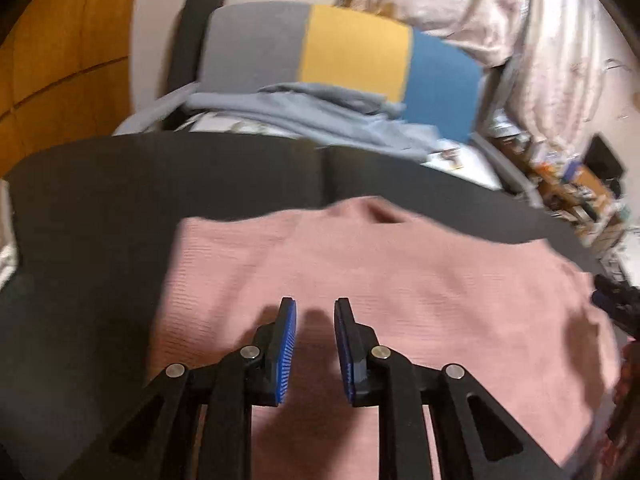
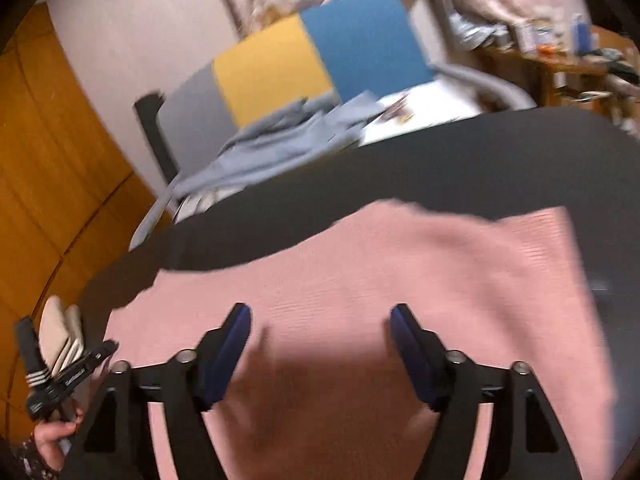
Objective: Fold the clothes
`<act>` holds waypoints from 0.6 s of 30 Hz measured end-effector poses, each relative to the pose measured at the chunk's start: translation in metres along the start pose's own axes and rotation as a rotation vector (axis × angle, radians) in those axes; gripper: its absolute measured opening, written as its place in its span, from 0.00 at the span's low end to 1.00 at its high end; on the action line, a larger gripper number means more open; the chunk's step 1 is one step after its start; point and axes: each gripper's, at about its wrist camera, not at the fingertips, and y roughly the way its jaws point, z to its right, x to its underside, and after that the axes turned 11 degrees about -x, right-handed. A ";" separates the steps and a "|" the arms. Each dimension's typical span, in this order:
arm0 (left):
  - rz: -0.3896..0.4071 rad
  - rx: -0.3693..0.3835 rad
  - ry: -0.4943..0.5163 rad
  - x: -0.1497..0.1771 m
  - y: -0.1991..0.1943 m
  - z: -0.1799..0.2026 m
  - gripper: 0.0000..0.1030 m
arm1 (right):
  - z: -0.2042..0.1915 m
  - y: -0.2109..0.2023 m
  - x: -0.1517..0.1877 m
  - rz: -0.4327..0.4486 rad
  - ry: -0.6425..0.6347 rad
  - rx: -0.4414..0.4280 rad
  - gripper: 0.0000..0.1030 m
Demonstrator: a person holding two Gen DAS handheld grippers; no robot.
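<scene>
No legible writing, pink garment [image 1: 400,280]

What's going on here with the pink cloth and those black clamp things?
A person is folding laundry with a two-finger tool in each hand. A pink knitted garment lies spread on a dark surface. The left tool and the right tool are both over it with their jaws apart and nothing gripped. A grey-blue garment lies on the seat behind, in front of a grey, yellow and blue cushion.
</scene>
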 end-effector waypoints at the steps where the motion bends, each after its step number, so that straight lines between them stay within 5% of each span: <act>1: 0.015 0.025 0.010 0.001 -0.007 0.010 0.18 | 0.010 -0.014 -0.001 0.016 0.007 0.024 0.74; 6: 0.043 0.149 0.077 0.006 -0.022 0.064 0.19 | 0.059 -0.054 0.002 -0.006 0.052 0.121 0.77; 9: 0.013 0.155 0.146 0.013 -0.015 0.092 0.19 | 0.083 -0.060 0.009 -0.038 0.080 0.162 0.77; 14: 0.016 0.104 0.223 0.026 -0.004 0.111 0.22 | 0.103 -0.051 0.024 -0.077 0.142 0.112 0.77; 16: 0.006 0.110 0.213 0.026 -0.004 0.109 0.23 | 0.100 -0.049 0.024 -0.073 0.131 0.110 0.71; 18: -0.010 0.113 0.197 0.024 -0.005 0.107 0.23 | 0.095 -0.046 0.025 -0.086 0.121 0.082 0.39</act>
